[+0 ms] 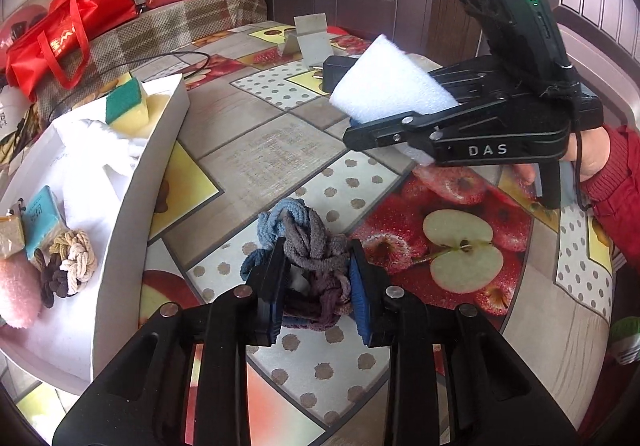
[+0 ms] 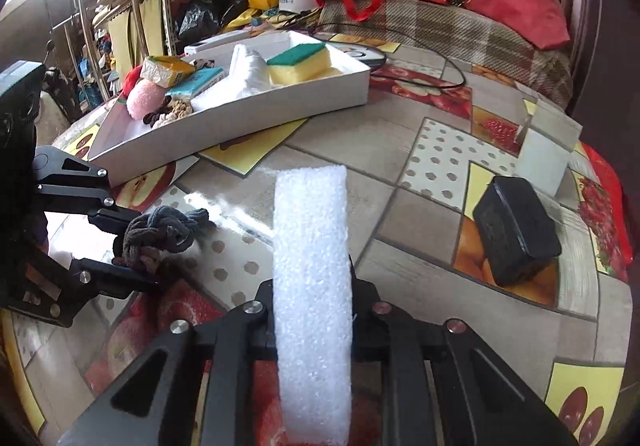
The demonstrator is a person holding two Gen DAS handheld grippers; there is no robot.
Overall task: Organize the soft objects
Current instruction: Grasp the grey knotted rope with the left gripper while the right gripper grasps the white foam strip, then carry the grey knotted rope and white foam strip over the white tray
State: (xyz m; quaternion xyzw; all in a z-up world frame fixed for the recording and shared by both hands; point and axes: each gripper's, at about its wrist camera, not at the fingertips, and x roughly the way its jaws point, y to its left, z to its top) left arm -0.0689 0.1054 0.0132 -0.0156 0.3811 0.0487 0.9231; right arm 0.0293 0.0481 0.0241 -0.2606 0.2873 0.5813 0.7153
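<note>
A knotted bundle of hair ties (image 1: 310, 246) is clamped between the jaws of the left gripper (image 1: 318, 286), just above the middle of the table (image 1: 256, 150). A white foam block (image 2: 312, 286) is gripped upright by the right gripper (image 2: 314, 310), near the table's middle. The white tray (image 2: 240, 118) is seen near the far left edge, with a yellow-green sponge (image 2: 300, 62) and other soft items inside.
</note>
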